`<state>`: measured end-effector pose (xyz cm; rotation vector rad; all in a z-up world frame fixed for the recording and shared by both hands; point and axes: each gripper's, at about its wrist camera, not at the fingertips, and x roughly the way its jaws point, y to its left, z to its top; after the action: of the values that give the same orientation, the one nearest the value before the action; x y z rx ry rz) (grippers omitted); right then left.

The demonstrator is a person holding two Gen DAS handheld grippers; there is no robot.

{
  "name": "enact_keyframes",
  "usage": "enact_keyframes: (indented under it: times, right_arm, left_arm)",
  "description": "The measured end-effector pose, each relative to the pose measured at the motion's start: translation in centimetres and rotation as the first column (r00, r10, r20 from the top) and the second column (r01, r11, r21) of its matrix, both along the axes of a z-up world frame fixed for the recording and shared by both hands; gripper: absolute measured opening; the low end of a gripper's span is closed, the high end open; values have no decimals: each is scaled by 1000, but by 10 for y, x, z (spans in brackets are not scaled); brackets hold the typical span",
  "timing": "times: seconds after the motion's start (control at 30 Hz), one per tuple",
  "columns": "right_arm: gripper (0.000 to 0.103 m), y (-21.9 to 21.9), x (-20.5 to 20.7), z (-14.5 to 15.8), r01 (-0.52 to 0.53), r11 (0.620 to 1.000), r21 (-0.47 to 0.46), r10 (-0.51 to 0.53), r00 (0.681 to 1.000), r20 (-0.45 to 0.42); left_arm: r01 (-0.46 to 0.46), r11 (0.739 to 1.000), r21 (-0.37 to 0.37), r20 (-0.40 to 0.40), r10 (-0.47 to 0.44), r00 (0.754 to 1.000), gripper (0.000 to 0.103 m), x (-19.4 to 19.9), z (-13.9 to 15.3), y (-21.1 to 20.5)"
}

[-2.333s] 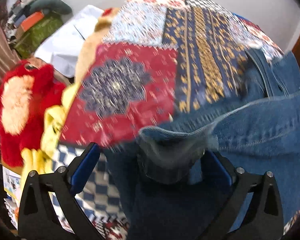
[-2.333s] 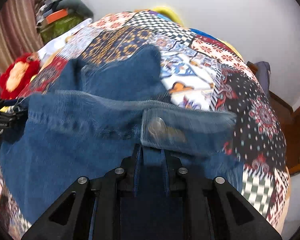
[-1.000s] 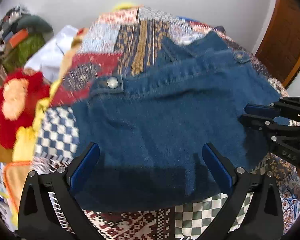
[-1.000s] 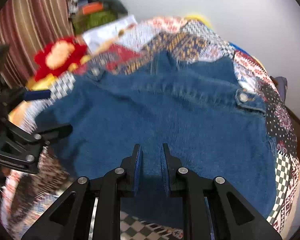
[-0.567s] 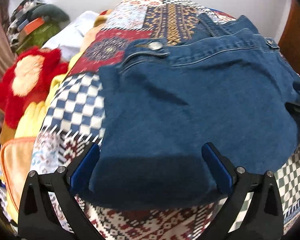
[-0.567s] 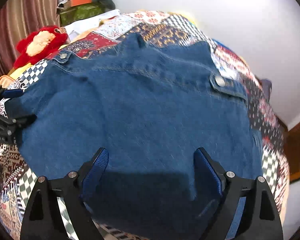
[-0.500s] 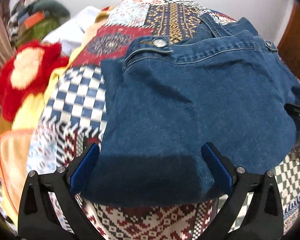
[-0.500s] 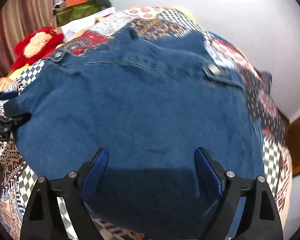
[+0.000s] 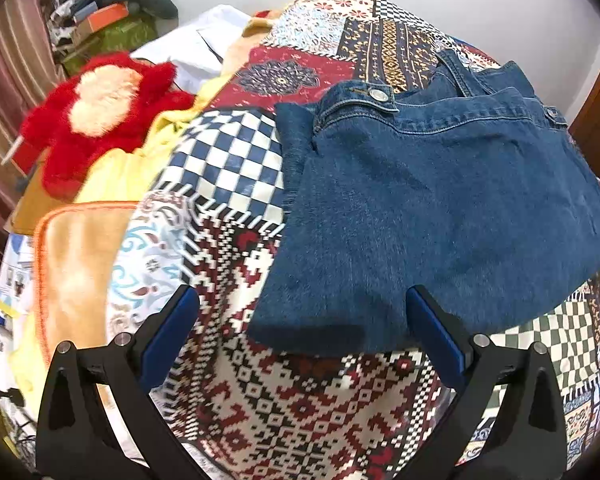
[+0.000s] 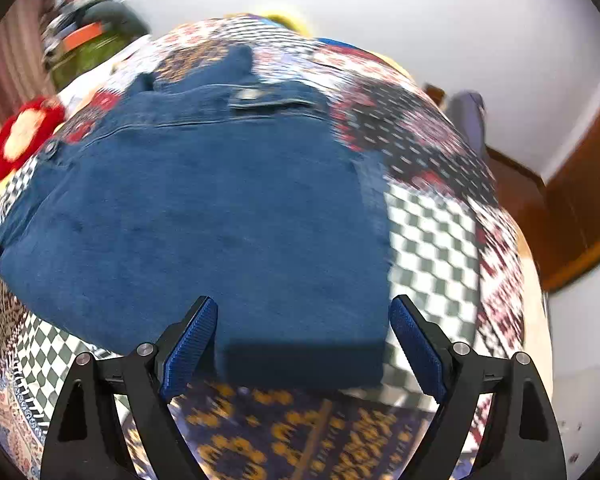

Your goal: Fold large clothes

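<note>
— Left wrist first: what sits ahead of the left gripper (image 9: 302, 326)?
— Folded denim garment (image 9: 432, 204) on the patchwork quilt (image 9: 300, 400), its near hem lying between the jaws; they are spread wide and grasp nothing; a red plush toy (image 9: 100, 116) lies far off beyond the left jaw.
— And the right wrist view?
— Blurred; the right gripper (image 10: 304, 344) is also spread wide and empty; the same denim garment (image 10: 204, 216) lies flat on the quilt (image 10: 432, 240), its near corner between the jaws; the metal button (image 10: 250, 94) shows at the far edge.
</note>
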<state>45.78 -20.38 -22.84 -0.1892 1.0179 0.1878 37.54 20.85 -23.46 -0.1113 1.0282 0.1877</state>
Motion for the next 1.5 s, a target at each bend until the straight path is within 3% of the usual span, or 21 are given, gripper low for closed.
enact_keyframes:
  times: [0.13,0.3,0.43,0.57,0.67,0.83,1.07,1.17,1.3,1.43,1.5]
  right_arm:
    - [87,-23,-7,7,75,996,39,-74,997,-20]
    - [87,-27,-22,29,72,995,66,-74,997,28]
    - [87,-9,-35,51,26,997,78,-33,996,84]
    - [88,15,-45,65,-36,995,93,24,991,135]
    - [90,34,-48,67,-79,991,108,63,987,146]
    - [91,62,-38,48,-126,982,139,113,988,102]
    - [92,86,-9,-11,-140,981,132,149,987,-54]
    - [99,97,-13,-18,-176,981,78,177,984,-10]
    - [100,105,-14,-21,-200,979,47,200,980,8]
    - [100,102,-12,-20,-192,979,72,192,981,2]
    - [100,100,-12,-19,-190,979,77,191,982,-1]
  left_arm:
    - [-35,997,74,16,34,999,103,-10,11,1]
    - [-80,996,37,76,77,994,103,-30,28,5]
    - [-109,994,-30,141,112,984,103,-44,42,2]
    - [-114,976,-185,134,140,981,103,-46,36,-3]
    - [-106,952,-288,109,142,984,103,-44,22,-9]
    - [-93,888,-450,45,126,991,103,-31,-10,-18]
    - [-90,726,-682,-4,120,993,103,-3,-49,-18]
    - [-93,708,-700,0,130,992,103,9,-57,-22]
    - [-89,669,-738,8,141,990,103,30,-65,-26]
    - [-81,678,-730,31,152,988,102,45,-64,-26]
    - [-98,704,-704,38,175,984,91,47,-63,-26]
